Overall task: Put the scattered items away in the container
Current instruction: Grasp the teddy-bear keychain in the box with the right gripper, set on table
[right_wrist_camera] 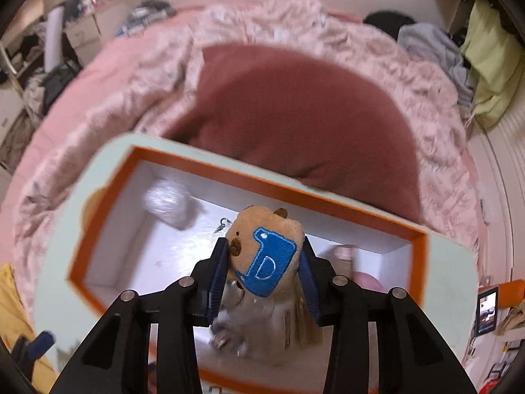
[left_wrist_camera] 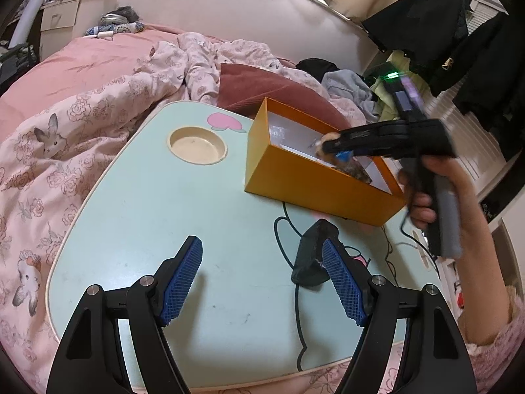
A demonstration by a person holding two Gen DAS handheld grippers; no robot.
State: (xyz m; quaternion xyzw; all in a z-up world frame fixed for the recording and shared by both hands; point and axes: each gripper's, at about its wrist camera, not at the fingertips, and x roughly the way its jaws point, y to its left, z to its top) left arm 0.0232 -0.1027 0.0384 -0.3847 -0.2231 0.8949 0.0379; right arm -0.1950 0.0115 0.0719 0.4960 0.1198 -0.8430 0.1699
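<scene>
right gripper (right_wrist_camera: pixel 264 274) has its fingers clamped on a tan plush bear with a blue embroidered patch (right_wrist_camera: pixel 262 256), hanging right above the open orange cardboard box with white lining (right_wrist_camera: pixel 98 229). left gripper (left_wrist_camera: pixel 262 279) is spread wide, holding nothing, in front of that box, near a crumpled black cloth (left_wrist_camera: pixel 308 256).

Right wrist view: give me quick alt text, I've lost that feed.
The right gripper is shut on a tan plush bear with a blue patch, held over the open orange box. A fuzzy white item lies inside the box.
</scene>
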